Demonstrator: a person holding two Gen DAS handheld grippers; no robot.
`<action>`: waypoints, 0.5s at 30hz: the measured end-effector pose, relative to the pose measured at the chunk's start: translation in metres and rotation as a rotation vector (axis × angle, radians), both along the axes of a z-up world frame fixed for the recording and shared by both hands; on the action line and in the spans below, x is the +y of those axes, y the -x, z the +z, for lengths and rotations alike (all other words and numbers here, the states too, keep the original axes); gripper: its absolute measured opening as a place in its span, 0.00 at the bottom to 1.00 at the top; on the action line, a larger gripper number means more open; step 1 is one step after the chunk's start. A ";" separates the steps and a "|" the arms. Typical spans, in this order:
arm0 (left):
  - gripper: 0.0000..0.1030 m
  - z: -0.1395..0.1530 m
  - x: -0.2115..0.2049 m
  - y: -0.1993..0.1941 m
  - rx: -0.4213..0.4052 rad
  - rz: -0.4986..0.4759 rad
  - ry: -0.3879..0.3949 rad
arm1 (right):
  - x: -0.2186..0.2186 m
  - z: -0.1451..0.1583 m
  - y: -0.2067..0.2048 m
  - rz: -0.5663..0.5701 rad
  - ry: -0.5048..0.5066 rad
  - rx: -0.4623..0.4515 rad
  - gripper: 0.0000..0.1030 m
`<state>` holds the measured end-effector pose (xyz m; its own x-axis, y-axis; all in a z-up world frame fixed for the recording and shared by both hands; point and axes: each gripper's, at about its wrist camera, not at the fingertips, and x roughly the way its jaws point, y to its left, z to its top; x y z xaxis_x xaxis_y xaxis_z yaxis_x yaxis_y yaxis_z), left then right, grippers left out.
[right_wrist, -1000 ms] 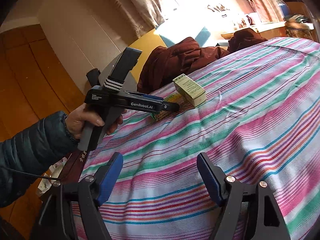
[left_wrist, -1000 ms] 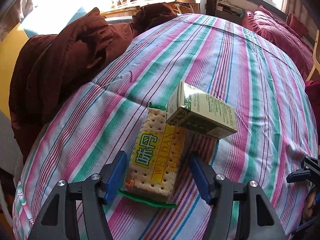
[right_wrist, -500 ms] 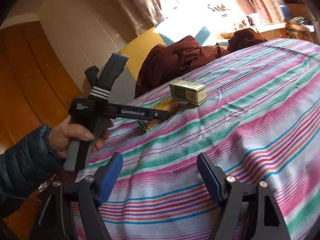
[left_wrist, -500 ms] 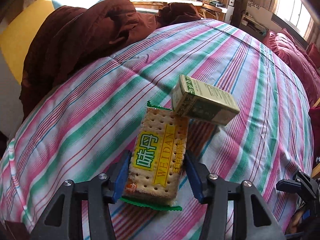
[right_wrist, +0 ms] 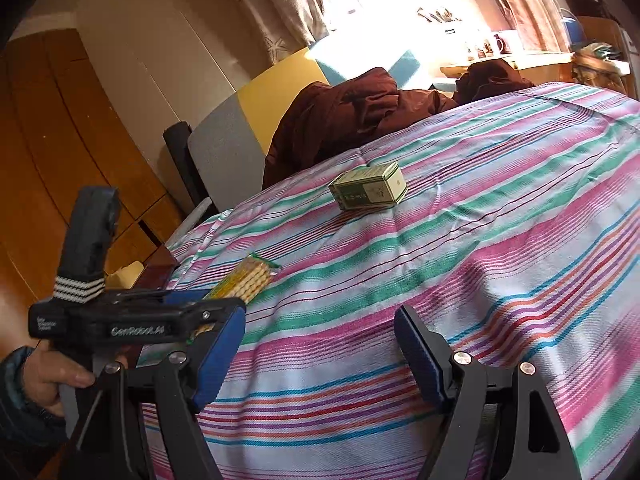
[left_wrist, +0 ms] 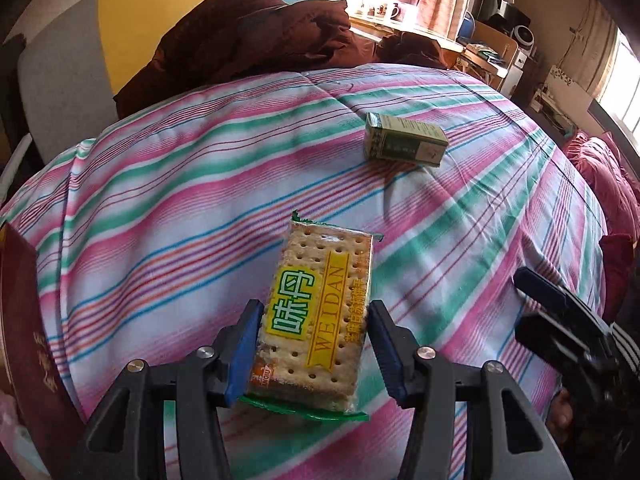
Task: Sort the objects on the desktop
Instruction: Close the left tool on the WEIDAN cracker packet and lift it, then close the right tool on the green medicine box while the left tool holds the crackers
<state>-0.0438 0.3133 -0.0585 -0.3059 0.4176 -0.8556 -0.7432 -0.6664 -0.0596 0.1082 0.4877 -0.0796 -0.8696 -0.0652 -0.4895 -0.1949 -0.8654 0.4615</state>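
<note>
The bed (left_wrist: 168, 184) fills both of my views, covered by a quilt striped in pink, green, white and blue. At its far edge, against a yellow and grey headboard (left_wrist: 132, 32), lies a crumpled dark brown blanket (left_wrist: 256, 36). A dark red book (left_wrist: 28, 320) stands at the bed's near left edge in the left wrist view.

My left gripper (left_wrist: 316, 344) has its blue pads pressed against the two long sides of the cracker packet (left_wrist: 320, 300) and holds it by its near end. The packet has a yellow label and green sealed ends; its far end points out over the quilt. From the right wrist view the packet (right_wrist: 248, 278) sits at the bed's left edge, and I cannot tell whether it is touching the quilt or just above it. The left gripper (right_wrist: 208, 320) shows there side-on, gripped by a hand (right_wrist: 52, 372) in a dark padded sleeve.

My right gripper (right_wrist: 320, 344) hangs over the near part of the bed with its jaws wide apart and nothing between them.

The small green box (left_wrist: 404, 146) lies on its side toward the far edge of the bed, well apart from the packet and near the blanket; the right wrist view (right_wrist: 368, 190) shows it resting flat on the quilt.
</note>
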 end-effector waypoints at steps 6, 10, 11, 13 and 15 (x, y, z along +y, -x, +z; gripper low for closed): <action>0.52 -0.003 -0.025 -0.033 0.045 0.004 -0.044 | -0.003 0.000 0.003 0.007 -0.021 -0.029 0.78; 0.52 -0.009 -0.031 -0.046 0.112 0.010 -0.078 | -0.010 0.005 0.009 0.010 -0.078 -0.083 0.76; 0.52 -0.009 -0.031 -0.046 0.119 0.008 -0.089 | -0.013 0.008 0.011 0.011 -0.115 -0.101 0.74; 0.52 -0.011 -0.033 -0.045 0.125 0.006 -0.113 | -0.016 0.015 0.017 0.028 -0.183 -0.119 0.62; 0.52 -0.012 -0.035 -0.044 0.128 0.005 -0.137 | -0.014 0.023 0.025 0.041 -0.239 -0.132 0.61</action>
<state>0.0005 0.2787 -0.0704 -0.4109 0.5259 -0.7448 -0.7472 -0.6622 -0.0554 0.0833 0.4734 -0.0561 -0.7964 0.0321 -0.6039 -0.2026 -0.9550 0.2164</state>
